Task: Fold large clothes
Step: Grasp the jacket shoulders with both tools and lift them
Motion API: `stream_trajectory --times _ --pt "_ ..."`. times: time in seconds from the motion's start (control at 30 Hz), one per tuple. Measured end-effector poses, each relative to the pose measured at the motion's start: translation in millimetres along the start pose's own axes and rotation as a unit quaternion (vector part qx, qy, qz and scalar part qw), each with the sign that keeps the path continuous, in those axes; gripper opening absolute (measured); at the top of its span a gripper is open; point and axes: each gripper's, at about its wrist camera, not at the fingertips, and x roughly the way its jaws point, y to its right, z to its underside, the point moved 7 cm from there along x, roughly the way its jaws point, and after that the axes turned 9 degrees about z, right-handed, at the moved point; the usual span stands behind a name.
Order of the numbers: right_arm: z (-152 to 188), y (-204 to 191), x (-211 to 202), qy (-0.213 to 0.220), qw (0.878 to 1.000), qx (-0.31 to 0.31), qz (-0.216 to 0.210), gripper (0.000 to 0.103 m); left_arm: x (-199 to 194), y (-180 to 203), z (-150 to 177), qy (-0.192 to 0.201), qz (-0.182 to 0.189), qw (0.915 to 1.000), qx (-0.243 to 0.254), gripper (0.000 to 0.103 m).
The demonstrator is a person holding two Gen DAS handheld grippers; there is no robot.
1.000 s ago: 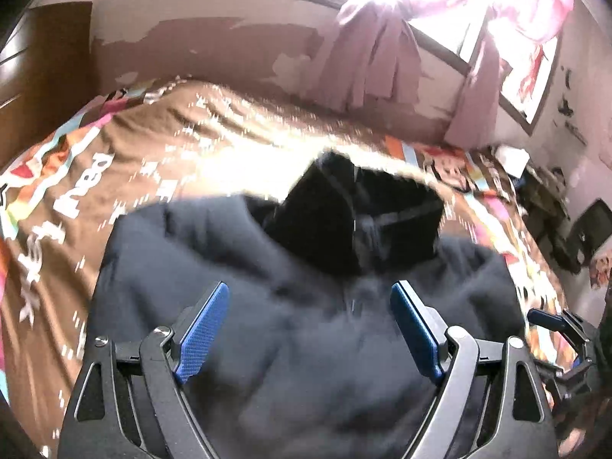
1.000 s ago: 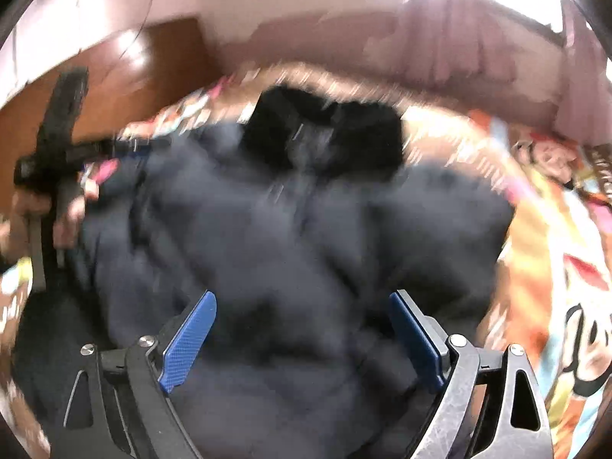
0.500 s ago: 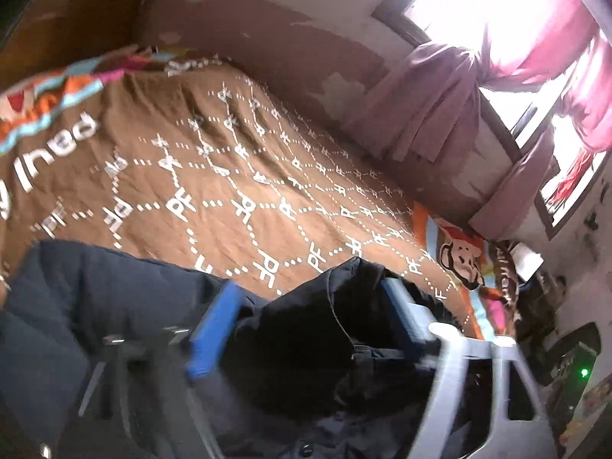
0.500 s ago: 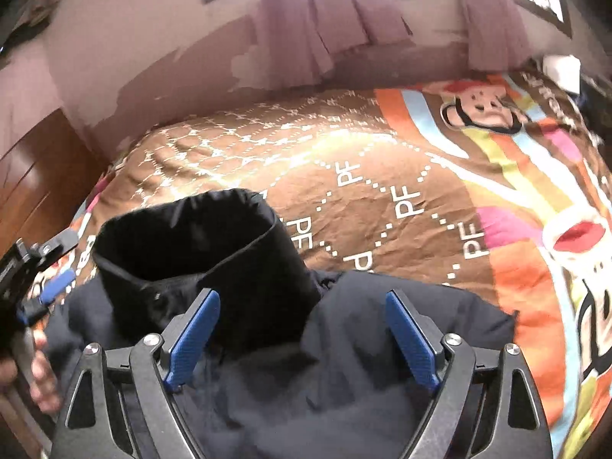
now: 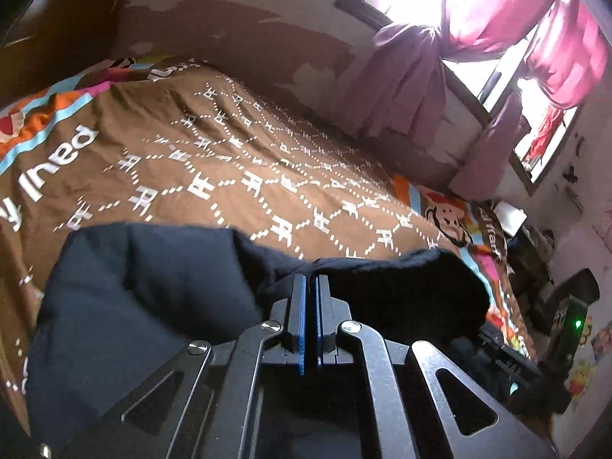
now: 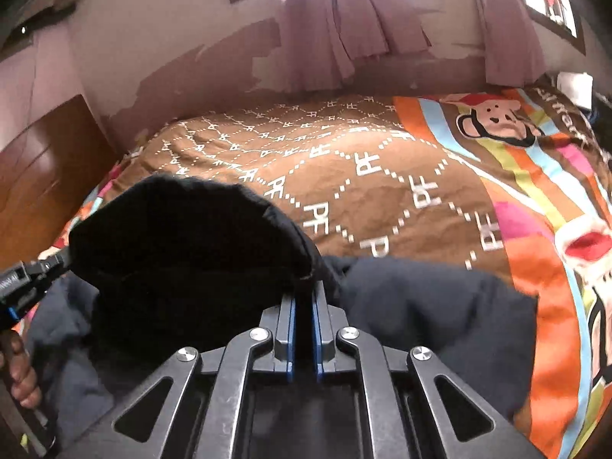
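A dark navy jacket (image 5: 145, 287) with a black hood (image 5: 401, 290) lies on the near part of the bed. My left gripper (image 5: 310, 279) is shut on a fold of cloth where the hood meets the left shoulder. In the right wrist view the black hood (image 6: 183, 244) bulges at the left and the navy body (image 6: 432, 306) spreads to the right. My right gripper (image 6: 304, 294) is shut on cloth at the base of the hood. The left gripper (image 6: 23, 279) and the hand (image 6: 19, 375) holding it show at that view's left edge.
A brown bedspread (image 6: 363, 176) with a white letter pattern, and a striped monkey print (image 6: 493, 118) to the right, covers the bed beyond the jacket. A peeling wall (image 6: 183, 76) and purple curtains (image 6: 344, 19) stand behind. Wooden furniture (image 6: 38, 176) is at the left, clutter (image 5: 566, 306) at the right.
Both grippers came forward from over the jacket's body to its neck. Their jaws went from wide open to shut on cloth on either side of the hood.
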Motion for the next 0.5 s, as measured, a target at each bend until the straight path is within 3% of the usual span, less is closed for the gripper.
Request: stream_trajectory --times 0.1,0.23,0.37,0.5 --pt "12.6 4.1 -11.2 0.005 1.000 0.002 -0.012 0.006 -8.9 0.1 21.0 -0.023 -0.007 0.9994 0.024 0.001" --pt "30.6 2.0 -29.0 0.005 1.000 -0.011 -0.020 0.005 -16.7 -2.2 51.5 -0.050 -0.016 0.9986 0.007 0.001" --pt "51.6 2.4 -19.7 -0.018 0.999 -0.039 -0.008 0.004 3.4 -4.5 65.8 -0.084 -0.062 0.9943 0.023 0.001" --pt "53.0 2.5 -14.4 -0.022 0.999 -0.030 -0.008 0.005 8.1 -4.8 75.2 -0.083 -0.089 0.9912 0.051 0.001"
